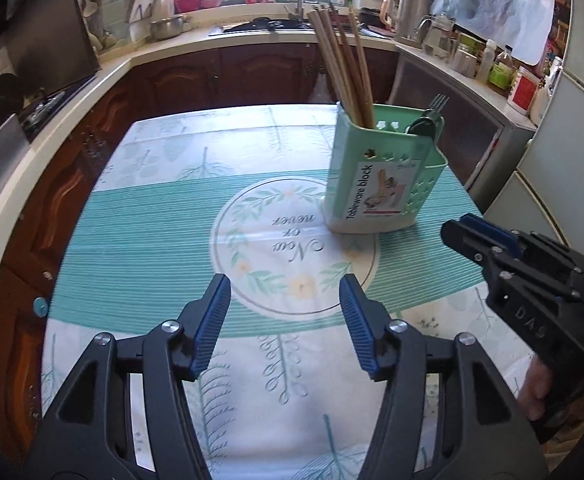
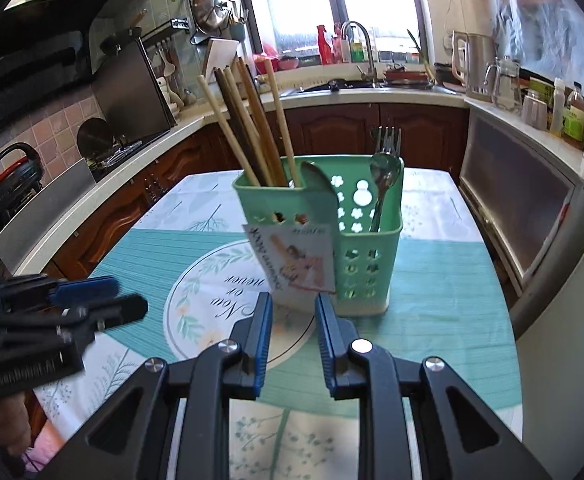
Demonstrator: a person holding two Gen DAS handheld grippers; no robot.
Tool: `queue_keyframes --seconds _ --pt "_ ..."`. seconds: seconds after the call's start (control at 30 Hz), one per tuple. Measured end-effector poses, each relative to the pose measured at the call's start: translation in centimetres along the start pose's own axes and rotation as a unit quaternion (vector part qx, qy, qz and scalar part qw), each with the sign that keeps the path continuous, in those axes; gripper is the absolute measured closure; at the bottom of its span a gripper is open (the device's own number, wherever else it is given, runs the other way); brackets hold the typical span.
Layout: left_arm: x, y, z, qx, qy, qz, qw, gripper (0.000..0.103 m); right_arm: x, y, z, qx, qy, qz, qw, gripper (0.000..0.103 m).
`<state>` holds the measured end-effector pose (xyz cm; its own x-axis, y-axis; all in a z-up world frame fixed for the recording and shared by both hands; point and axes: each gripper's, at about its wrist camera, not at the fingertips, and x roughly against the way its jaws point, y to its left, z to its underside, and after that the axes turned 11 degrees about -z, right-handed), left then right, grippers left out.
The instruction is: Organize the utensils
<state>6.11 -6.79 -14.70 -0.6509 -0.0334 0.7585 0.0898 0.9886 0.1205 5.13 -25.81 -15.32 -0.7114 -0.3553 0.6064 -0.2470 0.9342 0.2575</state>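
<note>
Your left gripper [image 1: 284, 320] tips down toward the table [image 1: 140, 240] and hangs over the round flower print. Its two blue pads are wide apart and nothing is between them, so it has let go.

Your right gripper [image 2: 292, 332] also tips down, and it sits to the right of your left one. Its pads are closer together, but there is a gap, and nothing is in that gap. It grips nothing. You can see a bit of your hand [image 1: 540, 392] under its black body in the left wrist view.

The green utensil holder [image 2: 368, 248] stands upright on the table, just in front of your right gripper and well apart from your left one. Its paper label faces you.

The chopsticks [image 2: 252, 128] stand in the left part of the holder. Their long way runs up and down, and their tops lean out to the left like a fan. The spoon [image 2: 384, 184] and the fork [image 2: 388, 138] stand in the right part, heads pointing up.
</note>
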Motion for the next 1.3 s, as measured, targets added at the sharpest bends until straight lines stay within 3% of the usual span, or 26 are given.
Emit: queue_keyframes --seconds 0.13,0.3,0.4,0.6,0.77,0.97,1.3 --pt "1.7 1.4 0.6 0.008 -0.009 -0.033 0.9994 0.04 0.9 1.6 0.0 -0.008 0.011 0.006 1.0 0.079" --pt "3.4 3.1 -1.0 0.036 0.004 -0.057 0.9977 0.033 2.5 3.0 -0.4 -0.027 0.013 0.001 1.0 0.064" --pt "4.4 4.4 -1.5 0.061 0.015 -0.048 0.9968 0.028 3.3 4.3 -0.7 -0.026 0.013 0.005 1.0 0.052" --pt "7.7 5.5 -1.6 0.076 -0.013 -0.052 0.9957 0.022 5.3 6.8 -1.5 -0.022 0.003 0.01 1.0 0.044" --pt "9.5 5.6 -1.5 0.073 -0.035 -0.077 0.9937 0.022 5.9 8.2 -1.7 -0.033 0.002 -0.008 0.999 0.042" --pt "9.6 6.1 -1.4 0.078 -0.019 -0.072 0.9942 0.022 6.2 9.6 -1.7 -0.015 -0.013 0.015 1.0 0.042" --pt "9.6 6.1 -1.2 0.07 -0.03 -0.082 0.9938 0.022 6.3 10.2 -1.4 -0.02 -0.011 0.029 0.999 0.042"
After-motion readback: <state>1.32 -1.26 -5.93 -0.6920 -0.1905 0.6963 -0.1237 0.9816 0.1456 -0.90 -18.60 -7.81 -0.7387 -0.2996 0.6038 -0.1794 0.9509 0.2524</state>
